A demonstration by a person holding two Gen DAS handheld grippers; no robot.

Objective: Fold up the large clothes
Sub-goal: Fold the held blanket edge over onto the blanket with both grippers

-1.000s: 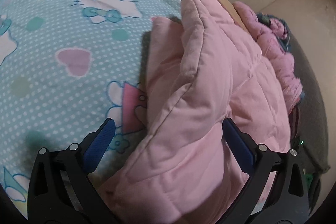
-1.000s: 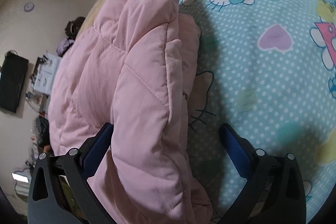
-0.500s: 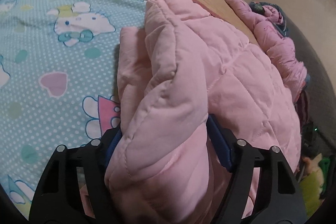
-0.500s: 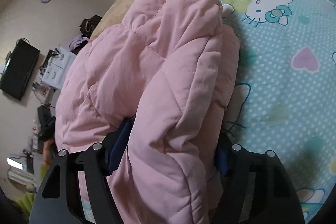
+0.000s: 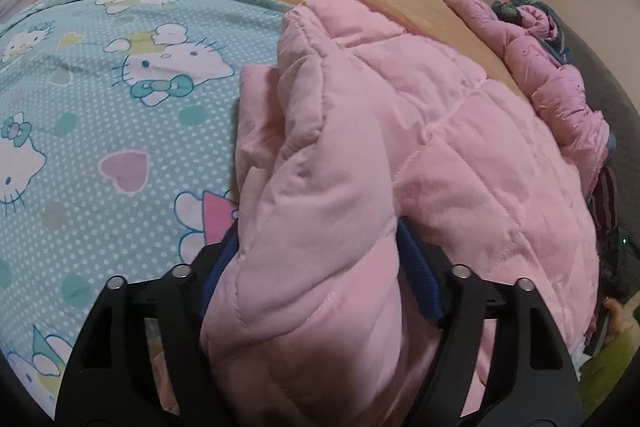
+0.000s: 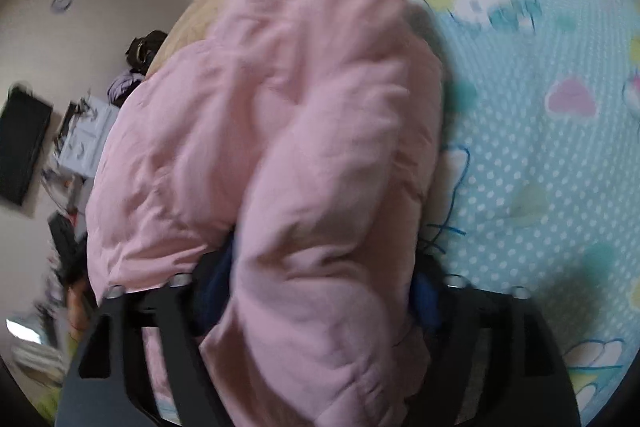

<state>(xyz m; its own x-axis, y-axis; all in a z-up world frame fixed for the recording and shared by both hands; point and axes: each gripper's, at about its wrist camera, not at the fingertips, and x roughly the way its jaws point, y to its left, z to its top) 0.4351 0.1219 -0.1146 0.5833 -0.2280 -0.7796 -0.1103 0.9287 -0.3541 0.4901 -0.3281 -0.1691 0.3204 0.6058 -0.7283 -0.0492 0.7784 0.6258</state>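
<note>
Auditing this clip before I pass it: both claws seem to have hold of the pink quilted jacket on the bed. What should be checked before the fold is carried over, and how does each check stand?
1. Left claw has the pink quilted jacket between its pads: ok, a thick fold fills the gap, though the jaws are opening.
2. Right claw likewise: ok, jacket bunched between the pads, jaws opening too.
3. Landing area on the cartoon-cat sheet free of items: ok in both views.
4. Other pink garment clear of the jacket: cannot tell, they lie close.
5. Right view sharp enough to judge: not ok, blurred.
</note>
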